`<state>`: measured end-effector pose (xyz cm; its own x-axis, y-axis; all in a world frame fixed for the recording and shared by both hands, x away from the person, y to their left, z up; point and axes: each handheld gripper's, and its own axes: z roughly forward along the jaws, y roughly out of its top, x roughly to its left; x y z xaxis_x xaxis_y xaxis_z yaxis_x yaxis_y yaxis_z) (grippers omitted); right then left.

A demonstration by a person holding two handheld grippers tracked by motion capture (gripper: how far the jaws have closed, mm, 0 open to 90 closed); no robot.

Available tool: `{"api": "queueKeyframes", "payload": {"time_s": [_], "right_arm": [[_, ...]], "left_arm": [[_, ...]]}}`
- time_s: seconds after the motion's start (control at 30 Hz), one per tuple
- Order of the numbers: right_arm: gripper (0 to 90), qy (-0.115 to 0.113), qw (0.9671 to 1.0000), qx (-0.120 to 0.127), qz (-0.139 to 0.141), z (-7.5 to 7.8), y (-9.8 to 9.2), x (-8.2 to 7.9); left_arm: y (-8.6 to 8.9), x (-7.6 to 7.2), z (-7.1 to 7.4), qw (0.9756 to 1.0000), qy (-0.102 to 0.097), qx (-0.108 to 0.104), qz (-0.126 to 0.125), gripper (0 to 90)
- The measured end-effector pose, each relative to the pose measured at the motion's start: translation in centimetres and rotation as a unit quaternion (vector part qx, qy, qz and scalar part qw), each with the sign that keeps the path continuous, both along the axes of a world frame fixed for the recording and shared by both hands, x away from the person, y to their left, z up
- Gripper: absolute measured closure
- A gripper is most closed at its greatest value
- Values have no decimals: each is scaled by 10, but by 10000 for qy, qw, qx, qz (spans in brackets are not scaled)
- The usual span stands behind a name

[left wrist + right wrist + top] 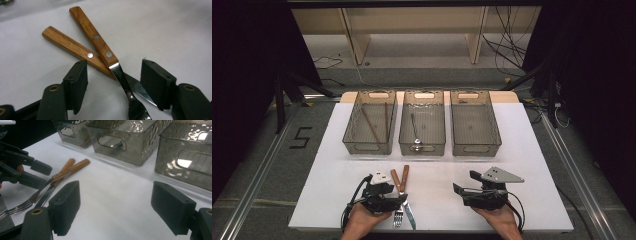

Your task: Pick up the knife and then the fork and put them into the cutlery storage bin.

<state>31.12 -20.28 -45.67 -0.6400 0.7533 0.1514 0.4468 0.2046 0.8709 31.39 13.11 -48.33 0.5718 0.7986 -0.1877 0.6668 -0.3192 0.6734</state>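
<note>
A fork (96, 40) with a wooden handle lies crossed over a wooden-handled knife (67, 45) on the white table. My left gripper (115, 85) hovers low over their metal necks, one jaw on each side, and the pads do not touch them. In the high view the fork (398, 216) and knife (410, 216) lie near the front edge, with the left gripper (401, 200) over the crossing. My right gripper (464, 182) stands open to the right, nothing between its jaws. The right gripper view shows the right gripper (115, 205) over bare table, with the left gripper (37, 173) and the fork (25, 203) at far left.
Three smoked plastic bins stand in a row across the far half of the table. The left bin (369, 150) holds two brown sticks (372, 125), the middle bin (422, 150) a metal spoon (414, 132), and nothing shows in the right bin (476, 150).
</note>
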Motion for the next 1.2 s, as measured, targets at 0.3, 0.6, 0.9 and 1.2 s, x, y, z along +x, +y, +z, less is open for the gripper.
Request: {"api": "queueKeyframes", "payload": {"time_s": [0.3, 0.6, 0.9, 1.2], "right_arm": [[248, 17, 10000, -20, 16, -1, 1, 0], [254, 25, 10000, -15, 12, 0, 1, -1], [255, 17, 10000, -20, 4, 0, 0, 0], [258, 19, 10000, -26, 14, 0, 1, -1]], "left_arm": [[-7, -3, -6, 9994, -14, 326, -117, 481], [-3, -1, -5, 9996, 106, 161, -185, 637], [4, 1, -5, 9991, 321, 60, -272, 731], [11, 3, -4, 9986, 407, 73, -329, 789]]}}
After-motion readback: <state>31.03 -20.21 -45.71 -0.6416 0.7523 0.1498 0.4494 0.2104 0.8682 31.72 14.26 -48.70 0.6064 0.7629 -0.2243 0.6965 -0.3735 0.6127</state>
